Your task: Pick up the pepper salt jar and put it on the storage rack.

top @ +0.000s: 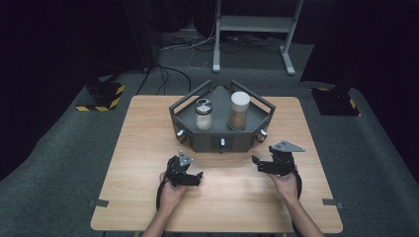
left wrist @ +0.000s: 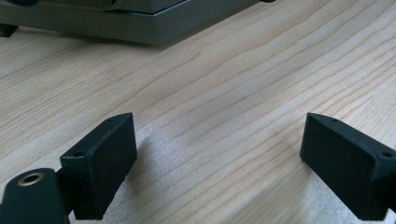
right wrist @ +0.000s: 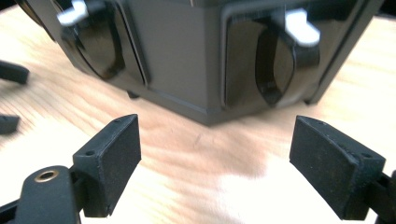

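Observation:
A dark grey angular tray (top: pixel 207 140) stands at the far middle of the wooden table (top: pixel 222 197). In it are a short jar with a silver lid (top: pixel 203 114) and a taller jar with a white lid (top: pixel 238 111) and brown contents. My left gripper (top: pixel 197 175) lies low on the table in front of the tray, open, with bare wood between its jaws (left wrist: pixel 219 135). My right gripper (top: pixel 255 162) is held to the right of it, open and empty, and points at the tray's front corner (right wrist: pixel 217 140). Two black knobs with white levers (right wrist: pixel 285 60) sit on the tray's faces.
The tray's base edge (left wrist: pixel 140 28) lies just beyond the left gripper. The left gripper's black jaws (right wrist: pixel 11 72) show at the left edge of the right gripper view. Grey carpet surrounds the table, with a white stand (top: pixel 257 24) behind it.

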A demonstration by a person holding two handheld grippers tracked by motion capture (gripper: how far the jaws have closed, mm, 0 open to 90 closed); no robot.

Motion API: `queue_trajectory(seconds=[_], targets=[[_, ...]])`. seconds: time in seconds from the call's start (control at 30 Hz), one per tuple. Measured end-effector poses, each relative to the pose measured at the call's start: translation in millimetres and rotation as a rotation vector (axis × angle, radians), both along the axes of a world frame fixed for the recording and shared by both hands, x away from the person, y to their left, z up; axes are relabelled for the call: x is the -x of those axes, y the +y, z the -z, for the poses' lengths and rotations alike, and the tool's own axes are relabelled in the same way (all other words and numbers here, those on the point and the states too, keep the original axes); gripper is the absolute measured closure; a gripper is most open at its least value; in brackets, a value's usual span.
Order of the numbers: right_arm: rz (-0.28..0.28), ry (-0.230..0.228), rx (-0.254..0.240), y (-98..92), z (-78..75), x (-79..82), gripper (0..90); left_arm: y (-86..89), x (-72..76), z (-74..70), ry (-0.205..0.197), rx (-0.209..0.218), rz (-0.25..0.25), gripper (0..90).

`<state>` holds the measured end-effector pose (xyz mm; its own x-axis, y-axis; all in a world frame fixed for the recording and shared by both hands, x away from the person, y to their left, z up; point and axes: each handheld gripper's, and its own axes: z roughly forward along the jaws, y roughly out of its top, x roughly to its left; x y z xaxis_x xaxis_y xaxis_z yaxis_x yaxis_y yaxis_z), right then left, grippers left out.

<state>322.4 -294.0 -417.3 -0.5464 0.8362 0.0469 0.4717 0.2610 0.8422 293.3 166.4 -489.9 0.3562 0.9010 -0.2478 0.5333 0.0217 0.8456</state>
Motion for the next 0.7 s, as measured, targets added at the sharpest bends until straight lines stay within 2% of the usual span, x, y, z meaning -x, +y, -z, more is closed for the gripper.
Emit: queue_trajectory(seconds=[0.33,0.53,0.7], targets=[[0.020,0.041,0.042,3.1,17.5,3.9,16.2,0.0,0.0,0.0,0.000,-0.001,0.000,10.7],[0.028,0.057,0.054,5.5,23.5,4.7,16.1,0.0,0.0,-0.1,0.000,-0.001,0.000,10.7],[0.034,0.071,0.083,11.2,28.4,3.9,16.0,0.0,0.0,-0.1,0.000,-0.001,0.000,10.7]])
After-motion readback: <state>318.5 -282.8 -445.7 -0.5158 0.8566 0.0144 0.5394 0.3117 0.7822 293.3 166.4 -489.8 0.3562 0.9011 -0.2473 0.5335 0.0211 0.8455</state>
